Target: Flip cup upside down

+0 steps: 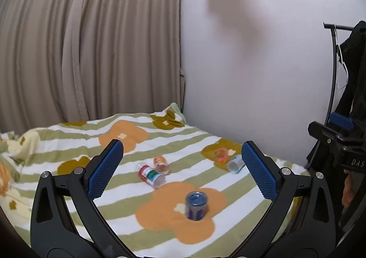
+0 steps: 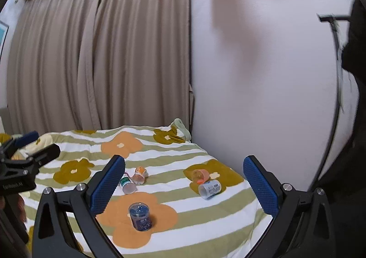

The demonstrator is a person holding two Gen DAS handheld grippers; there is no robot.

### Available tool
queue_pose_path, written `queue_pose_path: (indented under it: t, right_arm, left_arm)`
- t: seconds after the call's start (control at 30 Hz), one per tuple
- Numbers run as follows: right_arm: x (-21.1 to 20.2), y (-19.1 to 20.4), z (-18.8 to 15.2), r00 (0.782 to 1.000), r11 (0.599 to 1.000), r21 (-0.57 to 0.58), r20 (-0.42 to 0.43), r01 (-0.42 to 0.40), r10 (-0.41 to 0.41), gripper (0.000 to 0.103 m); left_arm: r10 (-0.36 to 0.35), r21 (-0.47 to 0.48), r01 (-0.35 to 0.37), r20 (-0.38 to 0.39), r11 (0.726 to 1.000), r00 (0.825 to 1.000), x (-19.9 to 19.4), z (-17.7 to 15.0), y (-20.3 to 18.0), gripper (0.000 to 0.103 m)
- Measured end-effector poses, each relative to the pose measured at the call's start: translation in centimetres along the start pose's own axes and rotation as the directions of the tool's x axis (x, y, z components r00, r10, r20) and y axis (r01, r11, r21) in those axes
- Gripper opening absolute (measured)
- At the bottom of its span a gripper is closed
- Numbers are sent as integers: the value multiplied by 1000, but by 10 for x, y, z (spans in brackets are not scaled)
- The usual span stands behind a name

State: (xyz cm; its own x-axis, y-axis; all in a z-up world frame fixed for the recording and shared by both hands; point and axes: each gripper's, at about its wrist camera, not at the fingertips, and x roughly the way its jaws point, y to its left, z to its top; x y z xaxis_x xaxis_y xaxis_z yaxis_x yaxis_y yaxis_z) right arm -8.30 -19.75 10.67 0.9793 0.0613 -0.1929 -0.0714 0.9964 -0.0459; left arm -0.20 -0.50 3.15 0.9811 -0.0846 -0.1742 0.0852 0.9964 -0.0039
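Observation:
Several small cups lie on a striped flower blanket (image 1: 68,150) (image 2: 205,223). A blue cup (image 1: 196,205) (image 2: 140,217) stands upside down on an orange flower. A red-green-white cup (image 1: 151,176) (image 2: 127,183) and an orange cup (image 1: 161,164) (image 2: 139,175) lie on their sides together. Further right, a clear orange cup (image 1: 220,155) (image 2: 199,175) and a white-blue cup (image 1: 235,164) (image 2: 209,188) lie on their sides. My left gripper (image 1: 180,171) and right gripper (image 2: 183,184) are open and empty, held above the bed short of the cups.
A beige curtain (image 1: 91,40) hangs behind the bed and a white wall (image 1: 251,74) borders it on the right. A clothes rack with dark garments (image 1: 350,63) stands at far right. The other gripper shows at each view's edge, the right one (image 1: 338,143) and the left one (image 2: 20,166).

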Motion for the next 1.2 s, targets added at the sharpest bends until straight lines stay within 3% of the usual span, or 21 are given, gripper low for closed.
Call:
queue_pose_path:
  t: [0.2,1.2]
  right_arm:
    - [-5,0,-6,999,999,-16,-13,49,-50,103]
    - [-3,-1,-4,997,998,8,-49,58,-57,103]
  left_arm:
    - [-1,12,1,13,1000,1000,-9,-4,-10,103]
    - [9,7,-9,37,1000,999,-17,-8,-12,103]
